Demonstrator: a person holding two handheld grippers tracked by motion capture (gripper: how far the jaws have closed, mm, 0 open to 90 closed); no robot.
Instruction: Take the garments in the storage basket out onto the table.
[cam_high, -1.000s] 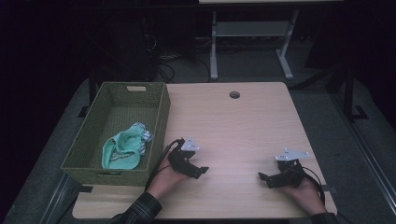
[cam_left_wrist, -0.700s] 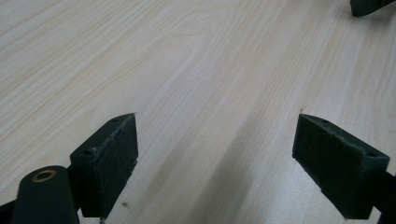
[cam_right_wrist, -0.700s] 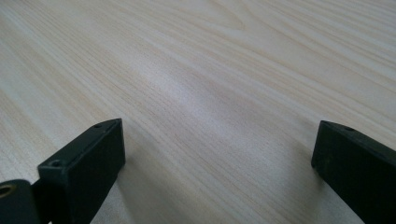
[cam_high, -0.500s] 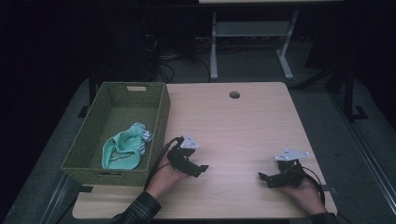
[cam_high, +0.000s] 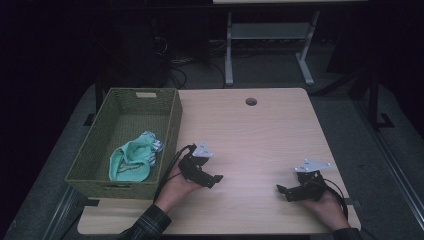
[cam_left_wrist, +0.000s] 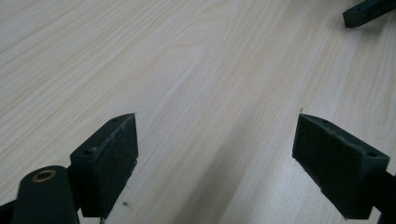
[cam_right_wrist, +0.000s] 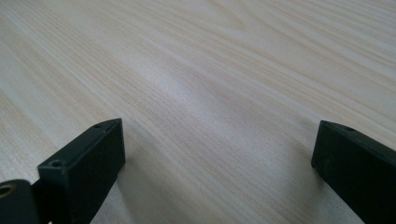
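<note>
High view: I rest my left tool (cam_high: 216, 178) and my right tool (cam_high: 281, 190) on the bare wooden bench (cam_high: 260, 130), the left just beside the woven basket (cam_high: 172, 117), the right well apart near the bench's right edge. The nearest thing to work on is the mint-green cloth (cam_high: 131, 160), which lies crumpled on the basket's floor toward the near end, with a striped patch at its upper edge. I judge it light, soft and limp; it should bunch and drape rather than slip, so I would pinch a raised fold near its top, reaching down past the basket wall. Left gripper view: my left tool (cam_left_wrist: 215, 154) stands wide, both pads clear of the wood, gripping nothing; the dark tip of the other tool (cam_left_wrist: 369, 10) shows at the far upper right. Right gripper view: my right tool (cam_right_wrist: 219, 163) is likewise wide apart and empty, with plain wood grain between the pads. Against the earlier high views, I see no change: both hands, both tools, the basket and the cloth sit in the same places.
</note>
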